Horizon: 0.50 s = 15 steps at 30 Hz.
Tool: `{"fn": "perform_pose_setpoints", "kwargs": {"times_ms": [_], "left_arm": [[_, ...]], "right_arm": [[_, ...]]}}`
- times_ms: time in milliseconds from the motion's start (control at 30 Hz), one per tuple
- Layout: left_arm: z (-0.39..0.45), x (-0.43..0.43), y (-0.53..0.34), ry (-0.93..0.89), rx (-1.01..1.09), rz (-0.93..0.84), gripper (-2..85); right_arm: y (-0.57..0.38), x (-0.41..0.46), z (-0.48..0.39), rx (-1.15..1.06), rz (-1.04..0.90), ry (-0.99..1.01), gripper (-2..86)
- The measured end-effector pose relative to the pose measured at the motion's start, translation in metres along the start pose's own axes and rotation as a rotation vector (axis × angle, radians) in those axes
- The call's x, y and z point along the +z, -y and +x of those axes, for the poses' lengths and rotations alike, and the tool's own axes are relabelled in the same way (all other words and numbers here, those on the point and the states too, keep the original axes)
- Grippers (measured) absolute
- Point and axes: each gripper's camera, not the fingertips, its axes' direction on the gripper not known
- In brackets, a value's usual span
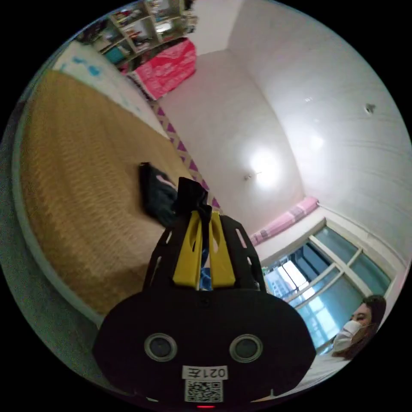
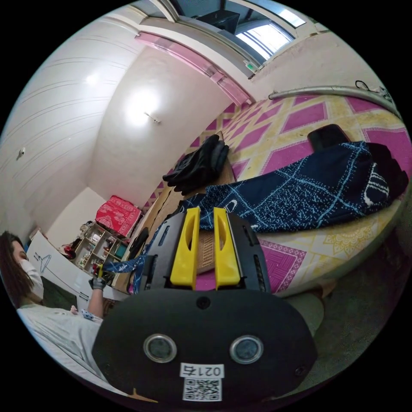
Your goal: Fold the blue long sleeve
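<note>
In the left gripper view, your left gripper (image 1: 204, 216) has its yellow jaws drawn nearly together, and a bunch of dark fabric is pinched between them, rising past the tips, with a strip of blue showing low in the gap. That fabric looks to be part of the blue long sleeve (image 1: 192, 198). Behind it lies a woven tan mat (image 1: 81, 184), and a dark folded garment (image 1: 155, 194) rests on that mat just beyond the jaws. A pink cloth (image 1: 168, 68) hangs below the shelves (image 1: 141, 25) at the top of the view, and a window (image 1: 326, 283) sits at the lower right.

In the right gripper view, a person's gloved hand (image 2: 98, 282) at the lower left holds up one end of the blue long sleeve (image 2: 309, 189), which stretches across the pink and yellow patterned mat (image 2: 279, 128) to the far right. Your right gripper (image 2: 202, 214) has its jaws parted by a narrow gap; their tips sit at the garment's edge, but I cannot tell whether they grip it. A pile of dark clothes (image 2: 199, 163) lies just above the sleeve.
</note>
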Motion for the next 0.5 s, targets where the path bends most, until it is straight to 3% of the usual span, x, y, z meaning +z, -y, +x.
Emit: {"fn": "perform_pose_setpoints", "kwargs": {"times_ms": [267, 333, 500], "left_arm": [[0.265, 0.229, -0.163, -0.177, 0.376, -0.233, -0.9], [0.332, 0.317, -0.248, -0.185, 0.485, -0.35, -0.9], [0.408, 0.505, -0.452, -0.173, 0.588, -0.62, -0.9]], "right_arm": [[-0.005, -0.013, -0.007, -0.093, -0.001, 0.052, 6.3], [-0.005, -0.019, -0.007, -0.119, 0.001, 0.041, 6.4], [-0.004, -0.037, -0.008, -0.181, 0.004, -0.032, 6.5]]}}
